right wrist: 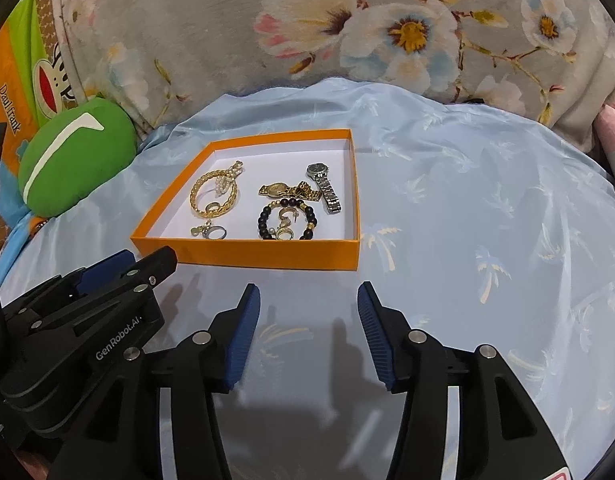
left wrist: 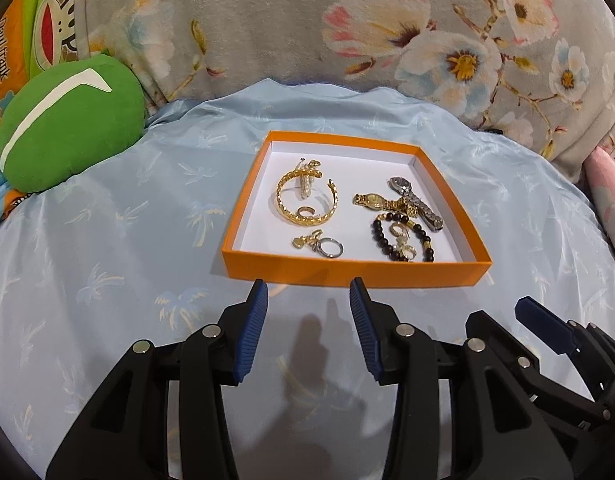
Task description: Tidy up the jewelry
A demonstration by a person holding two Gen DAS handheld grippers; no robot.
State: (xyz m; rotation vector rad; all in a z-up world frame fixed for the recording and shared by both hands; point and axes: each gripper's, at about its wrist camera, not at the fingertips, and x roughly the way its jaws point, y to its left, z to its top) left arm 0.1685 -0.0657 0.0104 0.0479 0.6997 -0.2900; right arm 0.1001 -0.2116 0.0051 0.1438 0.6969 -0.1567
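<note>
An orange box lid (left wrist: pixel 347 272) (right wrist: pixel 247 254) with a white inside lies on the light blue sheet. It holds a gold bangle (left wrist: pixel 285 204) (right wrist: pixel 197 200), a pearl brooch (left wrist: pixel 307 176), a silver ring (left wrist: pixel 331 247) (right wrist: pixel 215 233), a gold watch (left wrist: pixel 371 200) (right wrist: pixel 277 189), a silver watch (left wrist: pixel 419 204) (right wrist: pixel 325 188) and a black bead bracelet (left wrist: pixel 381 236) (right wrist: pixel 267 220). My left gripper (left wrist: pixel 308 292) (right wrist: pixel 103 272) stands open just in front of the box, nothing between its blue pads. My right gripper (right wrist: pixel 308 296) (left wrist: pixel 547 320) is also open and empty, to the right of the left one.
A green plush cushion (left wrist: pixel 67 128) (right wrist: pixel 75 156) lies at the left, with an orange printed cloth (left wrist: pixel 11 40) behind it. A grey floral blanket (left wrist: pixel 347 20) rises behind the box. A pink pillow (left wrist: pixel 611 196) sits at the right edge.
</note>
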